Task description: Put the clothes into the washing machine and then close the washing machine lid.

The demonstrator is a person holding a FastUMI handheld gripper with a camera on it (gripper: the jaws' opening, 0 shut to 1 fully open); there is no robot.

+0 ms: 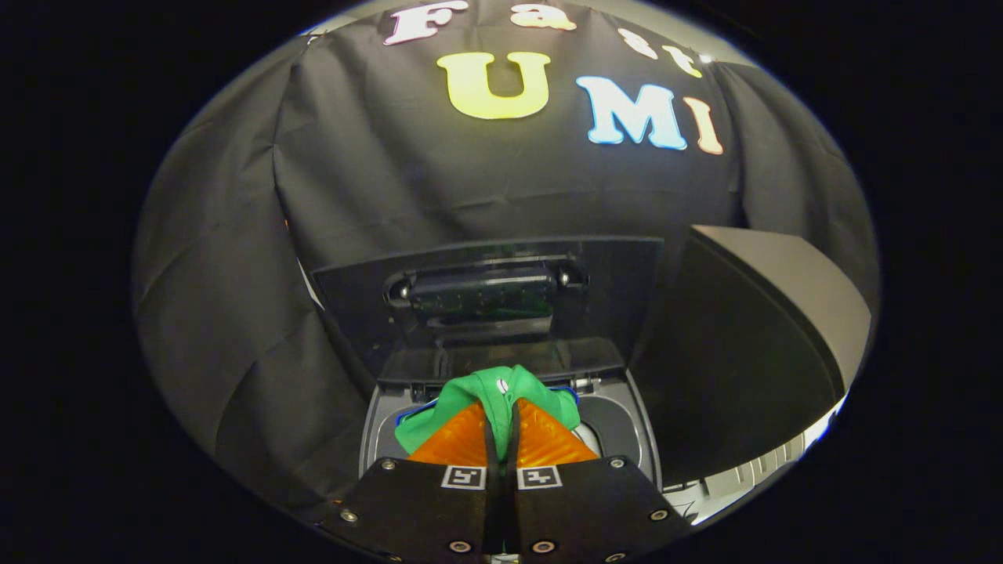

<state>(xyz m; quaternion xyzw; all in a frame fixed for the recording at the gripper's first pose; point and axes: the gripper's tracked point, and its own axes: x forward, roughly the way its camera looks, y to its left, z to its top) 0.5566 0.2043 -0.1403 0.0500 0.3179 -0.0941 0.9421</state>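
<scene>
Gripper [501, 423] with fingers nearly together, pinching a fold of green cloth [486, 392] between them, cloth bunched over the fingertips above the washing machine [376, 423] opening, machine lid [486, 305] raised upright behind the cloth, black cloth wall beyond the machine

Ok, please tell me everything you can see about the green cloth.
The green cloth is soft, bright fabric, bunched and folded, with a small white spot near its top. The gripper is shut on it: a fold is pinched between the two fingers, and the rest spills over their tips. It hangs just above the washing machine, in front of the raised lid. Something blue shows just behind it.
</scene>
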